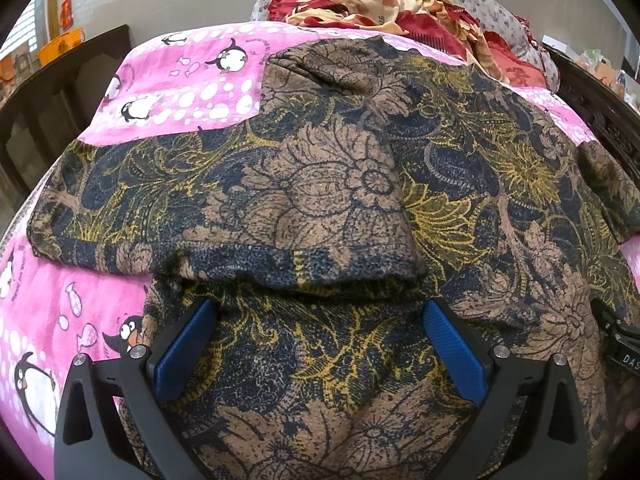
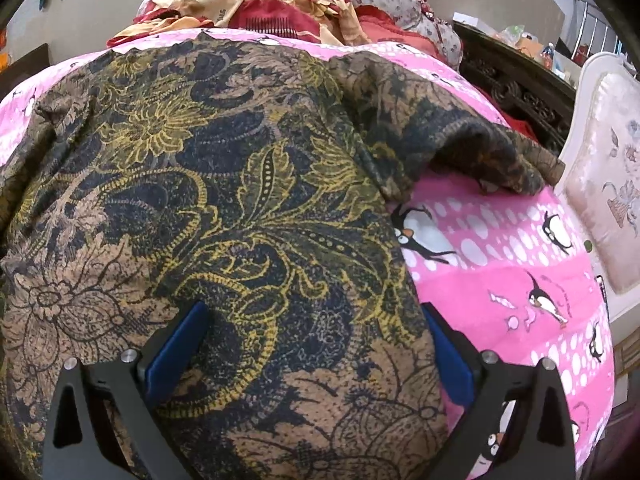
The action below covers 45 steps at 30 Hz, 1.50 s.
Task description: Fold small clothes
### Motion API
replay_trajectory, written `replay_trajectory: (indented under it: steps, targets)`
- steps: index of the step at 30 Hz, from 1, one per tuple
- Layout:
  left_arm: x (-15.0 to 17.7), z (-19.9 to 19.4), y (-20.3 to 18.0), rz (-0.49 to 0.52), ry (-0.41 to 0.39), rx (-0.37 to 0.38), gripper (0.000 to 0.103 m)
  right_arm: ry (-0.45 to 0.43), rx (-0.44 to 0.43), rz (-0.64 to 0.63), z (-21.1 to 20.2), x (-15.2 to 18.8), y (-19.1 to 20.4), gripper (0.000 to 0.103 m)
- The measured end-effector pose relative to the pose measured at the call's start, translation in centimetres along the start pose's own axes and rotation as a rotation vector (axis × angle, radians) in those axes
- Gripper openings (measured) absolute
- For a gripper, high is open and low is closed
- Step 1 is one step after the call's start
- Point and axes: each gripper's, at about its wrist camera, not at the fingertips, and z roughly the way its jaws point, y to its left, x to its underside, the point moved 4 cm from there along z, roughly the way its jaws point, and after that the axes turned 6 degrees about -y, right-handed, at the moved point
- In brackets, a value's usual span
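Observation:
A floral garment [image 1: 340,184] in brown, navy and yellow lies spread on a pink penguin bedsheet [image 1: 180,80]. In the left wrist view one sleeve is folded across its body, its cuff edge lying just ahead of my left gripper [image 1: 320,312], which stands open over the garment's near part. My right gripper [image 2: 316,316] is open too, low over the garment [image 2: 220,184] near its right edge. The right sleeve [image 2: 460,140] lies out on the sheet [image 2: 520,280]. The right gripper's black body [image 1: 618,340] shows at the left wrist view's right edge.
A heap of red and cream bedding [image 1: 380,4] and a flowered pillow [image 1: 500,16] sit at the bed's far end. Dark carved wooden furniture [image 2: 520,88] stands on the right, with a white padded chair [image 2: 608,180] beside the bed. A dark wooden bench [image 1: 60,92] stands left.

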Motion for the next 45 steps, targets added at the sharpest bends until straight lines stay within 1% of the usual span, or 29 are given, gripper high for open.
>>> replay_trajectory:
  steps: [7,14,17,20,24,28,32,33,35,36,38,39,42,45]
  targets:
    - [0.0,-0.1,0.5,-0.018,-0.005,0.023,0.088,0.001,-0.008,0.006,0.1,0.1,-0.2,0.103]
    - [0.0,-0.1,0.6,-0.017,-0.007,0.024,0.088,-0.005,-0.017,0.012,-0.1,0.1,-0.6,0.103]
    - [0.0,-0.3,0.8,-0.026,-0.014,0.036,0.088,-0.008,-0.009,0.006,-0.2,0.2,-0.6,0.103]
    - [0.0,-0.5,1.2,-0.052,-0.025,0.063,0.087,-0.013,-0.02,0.017,-0.4,0.2,-0.6,0.103]
    - [0.0,-0.5,1.2,-0.057,-0.025,0.068,0.087,-0.02,-0.035,0.033,-0.8,0.4,-0.9,0.103]
    - [0.0,-0.3,0.7,-0.027,-0.011,0.035,0.087,-0.011,-0.029,0.025,-0.7,0.5,-0.9,0.103]
    - [-0.1,-0.1,0.4,0.0,0.009,0.02,0.087,-0.003,-0.021,0.013,-0.6,0.4,-0.7,0.103]
    - [-0.1,-0.1,0.3,0.012,0.024,0.016,0.087,0.006,-0.03,0.012,-0.6,0.2,-0.8,0.103]
    - [-0.3,-0.6,0.2,0.039,0.075,0.008,0.082,0.027,-0.063,-0.01,-1.4,-0.3,-0.7,0.102]
    - [-0.4,-1.0,0.2,0.046,0.091,-0.003,0.078,0.012,-0.075,-0.016,-2.2,-0.5,-0.6,0.102]
    - [-0.5,-2.0,0.7,0.047,0.121,-0.048,0.077,-0.059,-0.091,-0.028,-4.6,-1.1,-0.3,0.102]
    - [-0.6,-2.6,0.9,0.04,0.121,-0.061,0.077,-0.101,-0.112,-0.034,-6.1,-1.6,0.1,0.103]
    - [-1.4,-5.1,1.3,0.033,0.087,-0.084,0.077,-0.184,-0.169,-0.047,-9.5,-2.7,1.5,0.103]
    - [-2.2,-6.9,1.0,0.04,0.05,-0.09,0.077,-0.227,-0.188,-0.058,-11.5,-3.2,2.6,0.103]
